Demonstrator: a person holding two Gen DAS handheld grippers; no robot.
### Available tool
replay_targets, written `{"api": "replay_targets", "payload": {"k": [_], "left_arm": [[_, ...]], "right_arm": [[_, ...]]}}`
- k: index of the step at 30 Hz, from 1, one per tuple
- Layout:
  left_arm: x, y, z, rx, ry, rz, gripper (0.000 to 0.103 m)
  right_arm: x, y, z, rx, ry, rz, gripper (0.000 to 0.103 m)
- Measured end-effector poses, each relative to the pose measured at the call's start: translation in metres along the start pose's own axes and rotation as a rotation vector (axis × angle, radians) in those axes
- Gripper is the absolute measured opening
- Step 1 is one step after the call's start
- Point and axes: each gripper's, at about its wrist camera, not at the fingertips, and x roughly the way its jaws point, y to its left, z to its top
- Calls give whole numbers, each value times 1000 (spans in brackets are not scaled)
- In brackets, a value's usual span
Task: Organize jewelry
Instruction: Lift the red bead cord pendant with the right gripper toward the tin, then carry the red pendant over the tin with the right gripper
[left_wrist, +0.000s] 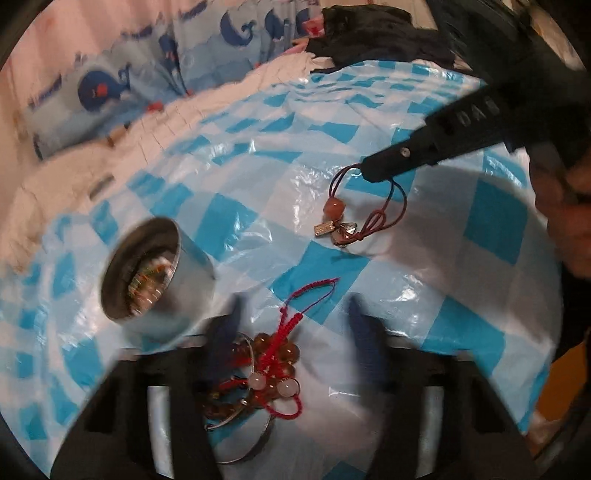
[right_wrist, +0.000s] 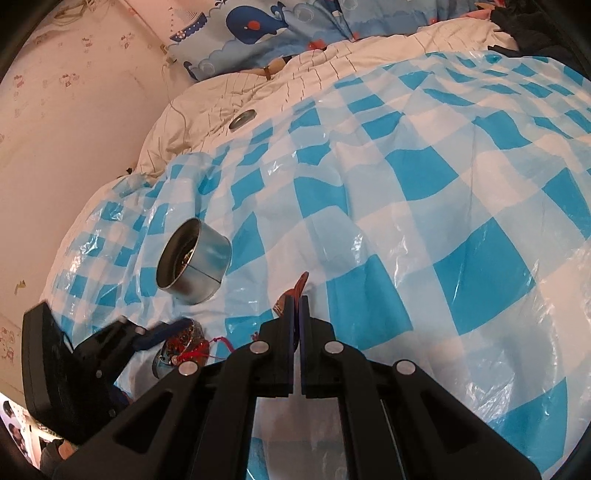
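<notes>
In the left wrist view my left gripper (left_wrist: 295, 328) is open above a shallow metal lid (left_wrist: 240, 439) heaped with a red knotted cord and amber beads (left_wrist: 273, 358). A round metal tin (left_wrist: 155, 273) with beaded jewelry inside stands to the upper left. My right gripper (left_wrist: 373, 171) is shut on the brown cord of a bracelet (left_wrist: 340, 218) with an orange bead and silver charms, which hangs down to the checked sheet. In the right wrist view the right gripper (right_wrist: 298, 302) is shut, with the cord (right_wrist: 295, 290) showing at its tips. The tin (right_wrist: 194, 258) and the left gripper (right_wrist: 159, 334) lie to its left.
A blue and white checked plastic sheet (right_wrist: 424, 206) covers a bed. A small metal lid (right_wrist: 242, 119) lies on the cream quilt behind it. A whale-print pillow (right_wrist: 273, 29) and a pink wall (right_wrist: 74, 129) are at the back left; dark clothing (left_wrist: 376, 33) lies at the far edge.
</notes>
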Motion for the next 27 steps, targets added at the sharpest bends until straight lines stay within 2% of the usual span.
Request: {"api": "replay_targets", "payload": {"k": [2, 5, 7, 8, 9, 10, 11, 14, 19, 20, 22, 23, 24, 27], "left_arm": [[4, 9, -1, -59, 32, -23, 5], [0, 17, -4, -116, 37, -70, 3], [-10, 23, -4, -154, 9, -104, 3], [-13, 27, -5, -164, -2, -111, 3], [-20, 31, -4, -187, -23, -120, 3], [-24, 36, -4, -203, -36, -126, 3], [-30, 41, -4, -226, -53, -134, 3], [-41, 54, -6, -268, -80, -143, 3], [-41, 59, -9, -272, -65, -129, 3], [-41, 58, -9, -272, -64, -132, 3], [-43, 59, -8, -275, -75, -133, 3], [-46, 61, -8, -285, -86, -137, 3], [-49, 64, -7, -297, -98, -145, 3], [-55, 71, -7, -329, -119, -161, 3]], "right_arm": [[2, 0, -1, 0, 8, -5, 3], [4, -1, -2, 4, 19, -9, 3], [6, 0, -2, 4, 28, -10, 3], [8, 0, -2, 7, 39, -11, 8], [10, 0, -3, 9, 46, -13, 19], [12, 0, -4, 10, 50, -21, 47], [13, 1, -5, 4, 45, -31, 56], [18, 8, -8, -48, 50, -64, 56], [29, 17, -13, -120, 71, -130, 55], [30, 19, -14, -140, 73, -145, 44], [30, 26, -17, -192, 72, -182, 30], [29, 27, -18, -204, 68, -183, 13], [29, 28, -18, -206, 71, -165, 7], [24, 31, -18, -199, 61, -101, 4]]}}
